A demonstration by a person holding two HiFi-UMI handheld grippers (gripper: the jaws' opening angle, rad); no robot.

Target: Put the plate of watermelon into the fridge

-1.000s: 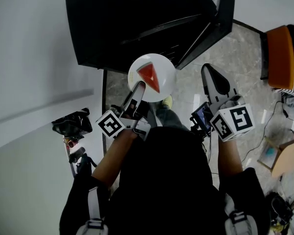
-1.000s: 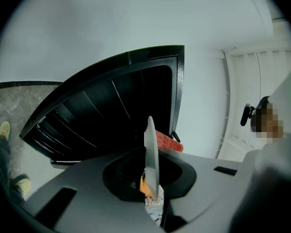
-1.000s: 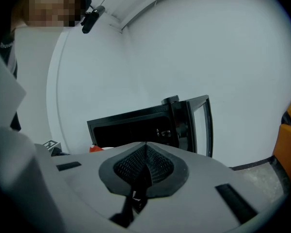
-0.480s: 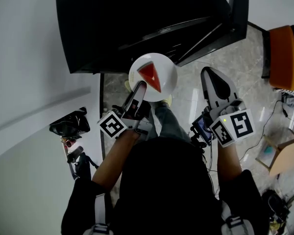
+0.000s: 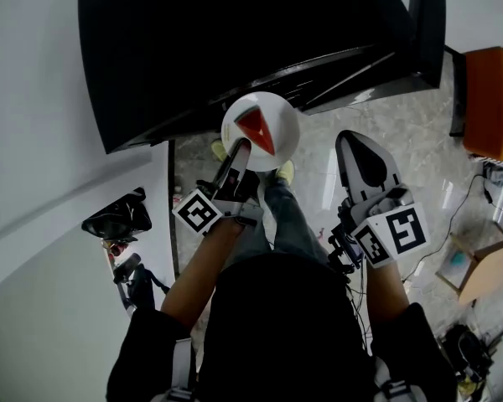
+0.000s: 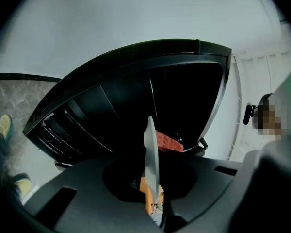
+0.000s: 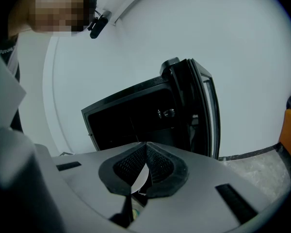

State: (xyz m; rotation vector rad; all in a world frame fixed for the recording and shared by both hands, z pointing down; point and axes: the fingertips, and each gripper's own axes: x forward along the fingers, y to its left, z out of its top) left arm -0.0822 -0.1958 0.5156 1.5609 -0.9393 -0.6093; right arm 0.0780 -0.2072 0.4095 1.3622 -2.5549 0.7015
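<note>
Before the open fridge (image 5: 235, 40), left gripper (image 5: 240, 147) clamps the plate (image 5: 278, 110) (watermelon (image 5: 256, 128) aboard).

The fridge (image 5: 235, 48) stands at the far side, its door (image 5: 423, 32) swung out to the right. Just in front of its opening is the plate (image 5: 287, 120), with the watermelon slice (image 5: 256, 130) on it. The left gripper (image 5: 238, 149) is at the plate's near rim. The right gripper (image 5: 352, 139) is to the plate's right, apart from it. A chair (image 5: 484, 99) stands at the far right, and a box (image 5: 486, 270) sits nearer on the floor (image 5: 419, 141), also at right.
</note>
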